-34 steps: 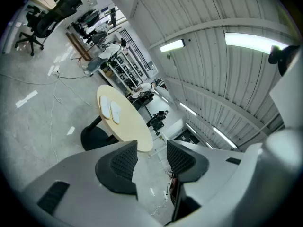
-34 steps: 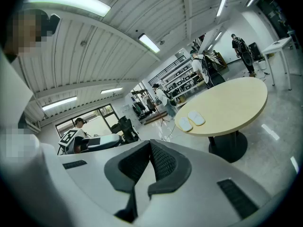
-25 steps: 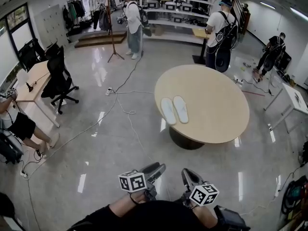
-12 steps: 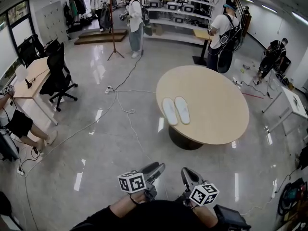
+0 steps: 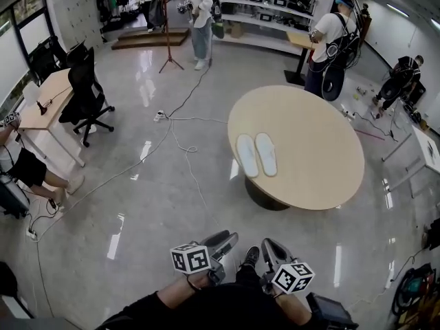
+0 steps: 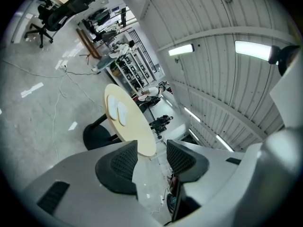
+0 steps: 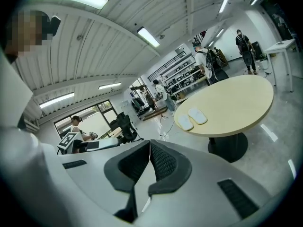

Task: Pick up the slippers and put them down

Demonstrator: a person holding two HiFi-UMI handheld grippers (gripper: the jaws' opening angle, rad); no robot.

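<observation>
Two white slippers (image 5: 256, 155) lie side by side on the near left part of a round beige table (image 5: 313, 150). They also show in the left gripper view as slippers (image 6: 117, 110) and in the right gripper view as slippers (image 7: 191, 118), far ahead of the jaws. At the bottom of the head view, both grippers are held close to the body, well short of the table. The left gripper (image 5: 221, 241) is open with a narrow, empty gap between its pads (image 6: 118, 161). With its pads pressed together on nothing, the right gripper (image 5: 269, 248) is shut.
White cables (image 5: 180, 139) trail over the glossy floor between me and the table. A black office chair (image 5: 84, 98) and a desk (image 5: 42, 108) stand at the left. Beyond the table are several people (image 5: 330, 43), a tripod (image 5: 168, 29) and shelving.
The table and slippers have drawn nearer and sit slightly lower in the head view. Both grippers keep their spots at the bottom. A shoe now shows between them.
</observation>
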